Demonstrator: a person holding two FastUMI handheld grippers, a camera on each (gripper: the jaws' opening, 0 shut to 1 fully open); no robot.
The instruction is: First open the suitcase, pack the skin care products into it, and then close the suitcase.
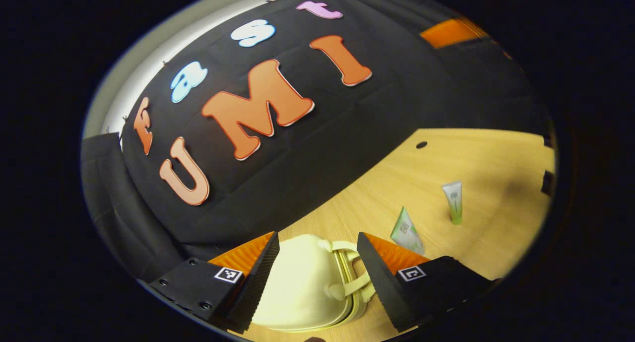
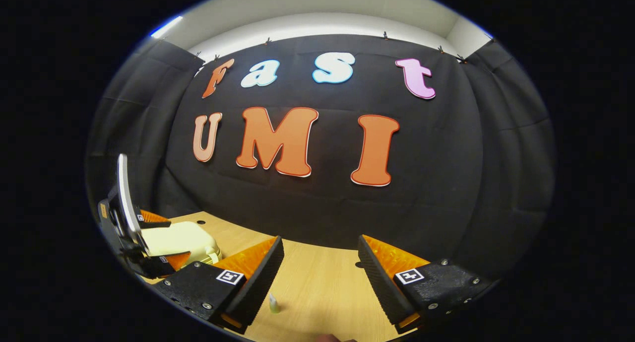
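Left tongs (image 1: 317,262): jaws set wide, straddling the suitcase (image 1: 302,287) without touching it. The suitcase is a small, pale yellow, hard shell with rounded corners, lying closed on the wooden table (image 1: 496,158); its handle (image 1: 353,282) faces the right-hand finger.

Beyond the suitcase, two skin care products rest on the table, apart from each other: a white-and-green sachet (image 1: 407,231), tilted, just behind the right finger, and a white tube (image 1: 453,201) standing on its green cap, farther off.

Right tongs (image 2: 320,267): jaws wide, holding nothing, above bare table. A tube (image 2: 273,304) stands just beside the left finger. In the right gripper view, the left tongs (image 2: 156,242) bracket the suitcase (image 2: 181,240) at far left.
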